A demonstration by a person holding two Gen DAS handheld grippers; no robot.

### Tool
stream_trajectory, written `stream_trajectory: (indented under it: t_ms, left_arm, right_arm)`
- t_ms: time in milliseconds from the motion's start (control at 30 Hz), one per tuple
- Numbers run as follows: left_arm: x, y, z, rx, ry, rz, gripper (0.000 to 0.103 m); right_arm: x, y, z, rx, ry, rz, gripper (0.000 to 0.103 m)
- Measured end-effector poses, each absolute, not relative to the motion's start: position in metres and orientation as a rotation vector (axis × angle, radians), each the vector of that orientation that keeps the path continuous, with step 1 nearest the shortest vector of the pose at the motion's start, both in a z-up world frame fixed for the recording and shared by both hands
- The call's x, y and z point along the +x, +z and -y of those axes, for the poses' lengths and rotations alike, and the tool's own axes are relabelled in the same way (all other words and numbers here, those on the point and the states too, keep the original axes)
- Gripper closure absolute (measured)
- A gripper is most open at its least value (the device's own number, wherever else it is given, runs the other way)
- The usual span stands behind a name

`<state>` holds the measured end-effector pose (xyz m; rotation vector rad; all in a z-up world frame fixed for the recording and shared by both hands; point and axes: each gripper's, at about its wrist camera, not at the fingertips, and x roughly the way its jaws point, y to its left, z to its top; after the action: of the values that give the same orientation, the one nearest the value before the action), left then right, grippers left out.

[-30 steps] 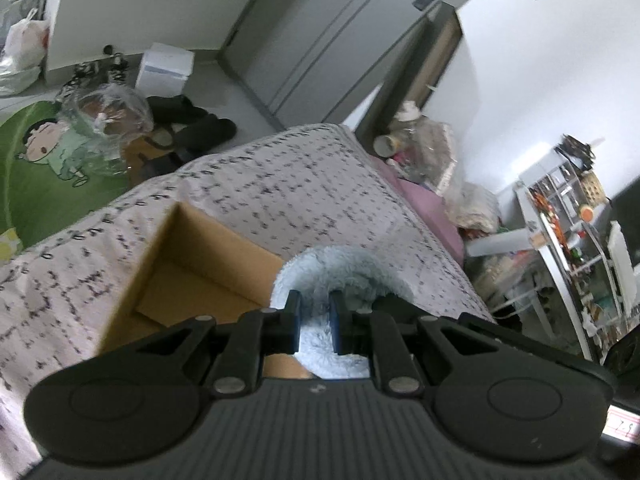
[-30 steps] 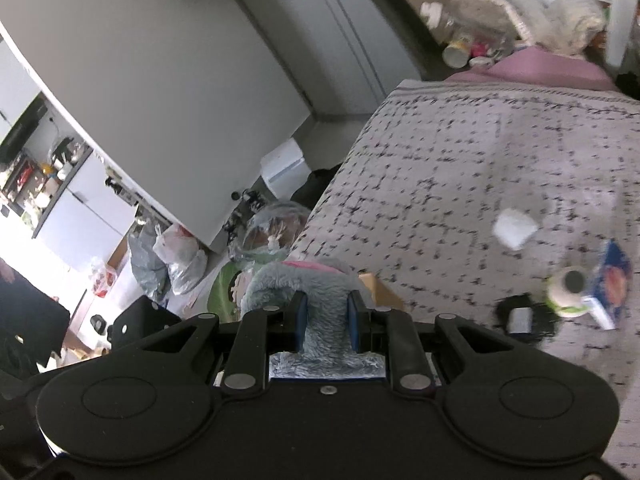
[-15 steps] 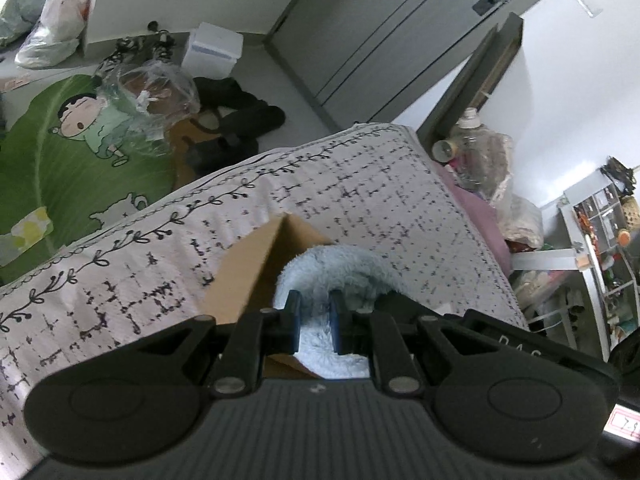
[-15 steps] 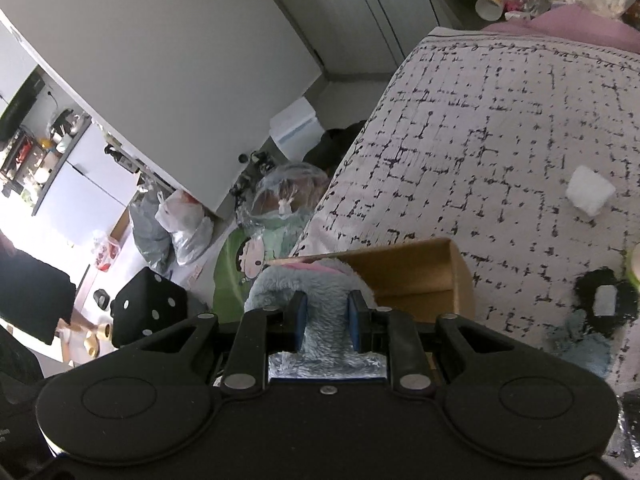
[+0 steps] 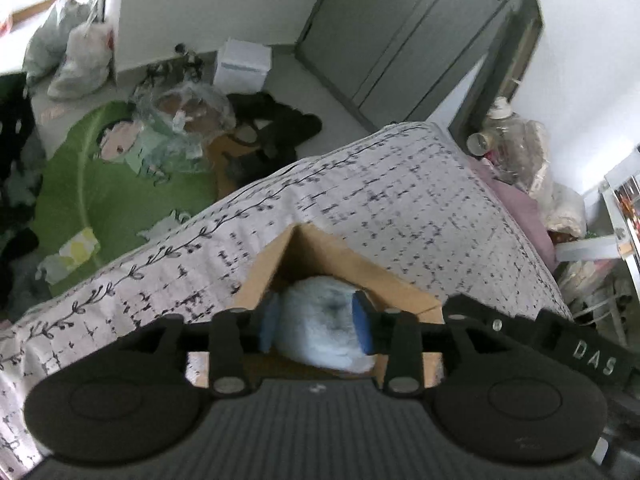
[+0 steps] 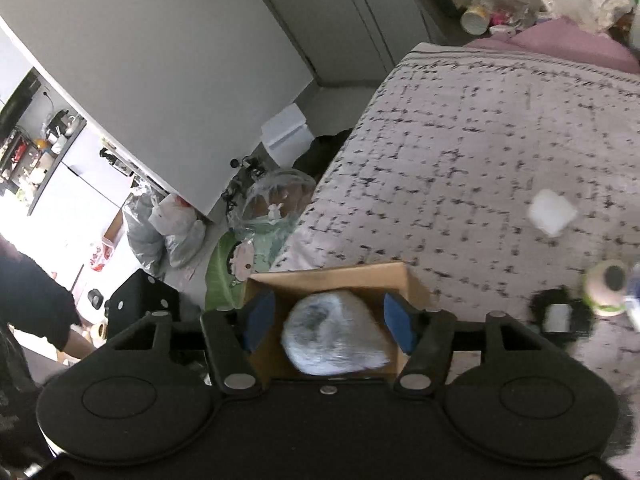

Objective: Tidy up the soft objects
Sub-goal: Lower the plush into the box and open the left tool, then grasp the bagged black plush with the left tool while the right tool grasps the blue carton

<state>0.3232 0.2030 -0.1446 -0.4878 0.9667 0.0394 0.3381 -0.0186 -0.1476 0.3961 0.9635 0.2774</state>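
Since a second ago: both pairs of fingers were pinched tight on the fluffy pale grey-blue plush; both have just been opening, and the plush sits lower, inside the box. The box also fills more of each view.

Left gripper: blue-padded fingers spread part way, the fluffy pale grey-blue plush toy between them. The pads sit right at its flanks; cannot tell whether they touch it, but the pinch is gone.

Right gripper: fingers spread wider, clear gaps on both sides of the plush. Not gripping.

Plush: down in the open brown cardboard box, seen from above in the right wrist view, blurred at its lower edge.

Box: stands on the bed with the white cover printed in black dashes, close to the bed's edge toward the floor.

Also on the bed, well apart from the box toward the right edge of the right wrist view: small white square pad, roll with a green rim, small black item with a white centre.

On the floor beside the bed: green cartoon-print mat, clear plastic bag, white box.
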Motion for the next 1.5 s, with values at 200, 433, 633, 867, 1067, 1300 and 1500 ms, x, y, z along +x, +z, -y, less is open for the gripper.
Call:
stream_trajectory:
  t_ms: [200,433,633,867,1067,1300,1500]
  left_arm:
    - [0.315,-0.116,-0.174,-0.438,0.039,-0.931,0.032]
    - [0.303,-0.094,-0.137,-0.401,0.027,-0.904,0.016]
    - [0.292,-0.079,-0.097,-0.376,-0.032,-0.89,0.014]
    - [0.271,-0.069,-0.057,-0.346,-0.051,-0.885,0.006]
    - [0.257,-0.071,-0.033,-0.337,-0.048,-0.898,0.0]
    - [0.244,-0.078,-0.006,-0.326,-0.042,-0.911,0.0]
    - [0.238,-0.084,0.01,-0.312,-0.009,-0.921,0.0]
  right_arm:
    - [0.323,-0.134,0.065,0.392,0.244,-0.937,0.026]
    - [0.302,-0.119,0.116,0.401,0.221,-0.909,0.012]
    - [0.286,-0.113,0.16,0.418,0.189,-0.899,0.005]
    - [0.266,-0.107,0.201,0.43,0.178,-0.893,0.0]
    - [0.254,-0.11,0.227,0.452,0.175,-0.909,0.0]
    - [0.244,-0.119,0.257,0.485,0.153,-0.915,0.0]
    - [0.243,-0.123,0.277,0.512,0.16,-0.918,0.0]
